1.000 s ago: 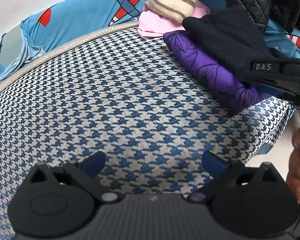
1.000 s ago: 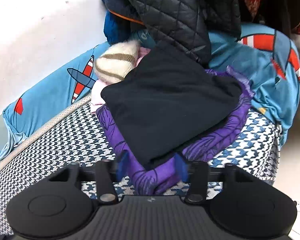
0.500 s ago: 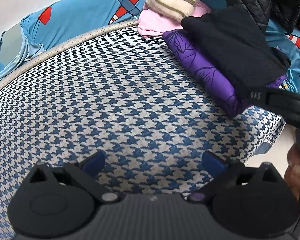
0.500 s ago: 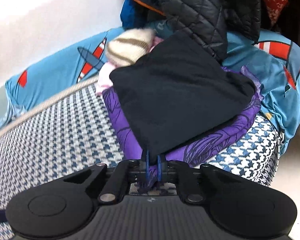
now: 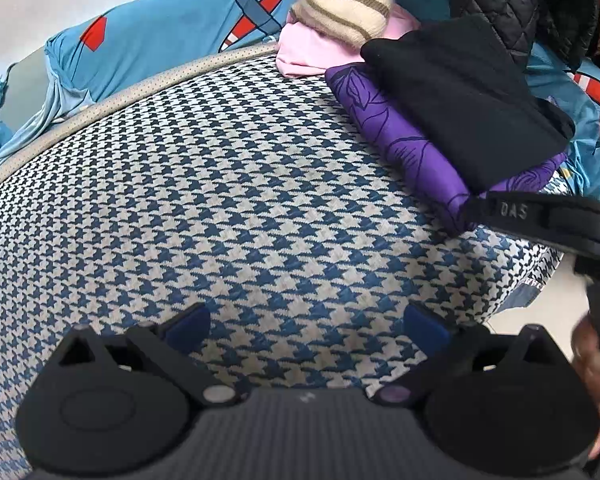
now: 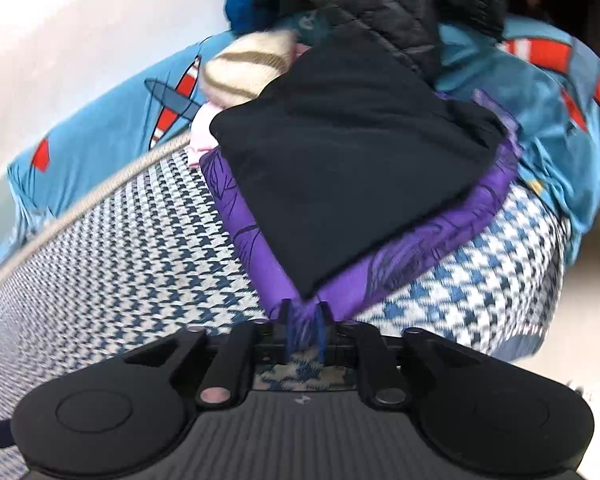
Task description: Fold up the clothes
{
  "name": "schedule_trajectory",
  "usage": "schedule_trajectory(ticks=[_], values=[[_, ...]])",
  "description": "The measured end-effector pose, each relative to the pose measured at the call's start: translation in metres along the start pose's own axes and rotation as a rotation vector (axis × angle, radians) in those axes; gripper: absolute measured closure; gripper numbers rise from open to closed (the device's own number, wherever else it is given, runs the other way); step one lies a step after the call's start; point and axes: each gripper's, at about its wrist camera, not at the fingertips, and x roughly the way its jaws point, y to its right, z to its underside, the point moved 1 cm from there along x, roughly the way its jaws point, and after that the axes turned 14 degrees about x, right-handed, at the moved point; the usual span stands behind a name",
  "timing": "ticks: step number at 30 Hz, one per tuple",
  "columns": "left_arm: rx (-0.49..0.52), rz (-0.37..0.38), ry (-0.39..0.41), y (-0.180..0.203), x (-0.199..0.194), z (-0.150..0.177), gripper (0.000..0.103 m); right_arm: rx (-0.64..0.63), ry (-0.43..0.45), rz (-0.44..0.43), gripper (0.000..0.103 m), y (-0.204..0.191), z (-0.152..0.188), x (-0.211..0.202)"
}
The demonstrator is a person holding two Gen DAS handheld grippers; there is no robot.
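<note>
A folded purple garment [image 6: 400,276] lies on the houndstooth-covered surface [image 6: 120,248], with a folded black garment [image 6: 348,152] stacked on top. My right gripper [image 6: 304,330] is at the purple garment's near corner. Its jaws are opening, and the purple corner still fills the narrow gap between the blue pads. In the left wrist view the same stack shows as purple garment [image 5: 404,140] and black garment [image 5: 460,100], with the right gripper [image 5: 474,210] at its near edge. My left gripper [image 5: 306,328] hangs open over bare houndstooth fabric [image 5: 240,200] with nothing between its fingers.
A pink folded piece [image 5: 312,46] and a cream striped knit [image 5: 340,10] lie behind the stack. A blue aeroplane-print sheet [image 5: 160,36] runs along the back. A black quilted jacket [image 6: 392,4] hangs above. The surface's right edge [image 6: 548,280] drops off beside the stack. A hand [image 5: 594,364] shows at far right.
My right gripper closed from either side of the purple corner onto it, then its pads spread slightly; its view drew back and tilted. The left gripper stayed put.
</note>
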Motion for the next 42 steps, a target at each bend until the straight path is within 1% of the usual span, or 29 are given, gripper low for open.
schedule_trajectory(ticks=[1,3,5,7,10,13,15,19,27,42], values=[[0.005,-0.001,-0.001,0.001,0.0,0.0,0.0,0.001,0.002,0.024,0.074,0.0,0.002,-0.003],[0.013,-0.001,-0.003,0.003,0.0,0.001,0.0,0.001,0.004,0.074,0.06,0.001,0.005,-0.009],[0.019,0.0,-0.004,0.005,0.0,0.001,0.0,-0.013,-0.002,0.144,0.054,0.0,0.008,-0.01],[0.027,0.002,-0.001,0.008,-0.002,0.001,0.0,-0.011,-0.019,0.186,0.052,0.003,0.009,-0.01],[0.037,0.0,0.011,0.009,-0.006,0.001,0.0,0.013,-0.044,0.21,0.052,0.01,0.009,-0.016],[0.04,-0.001,0.021,0.01,-0.008,0.001,0.0,0.013,-0.046,0.216,0.048,0.011,0.01,-0.021],[0.041,0.001,0.024,0.011,-0.01,0.001,0.0,0.004,-0.047,0.225,0.043,0.01,0.01,-0.024],[0.047,0.002,0.034,0.011,-0.012,0.0,0.0,-0.026,-0.045,0.237,0.039,0.006,0.014,-0.027],[0.063,-0.005,0.057,0.016,-0.021,-0.001,0.0,-0.013,-0.04,0.254,0.038,0.009,0.012,-0.03],[0.077,-0.014,0.065,0.025,-0.031,0.001,0.0,-0.013,-0.032,0.258,0.038,0.011,0.013,-0.035]])
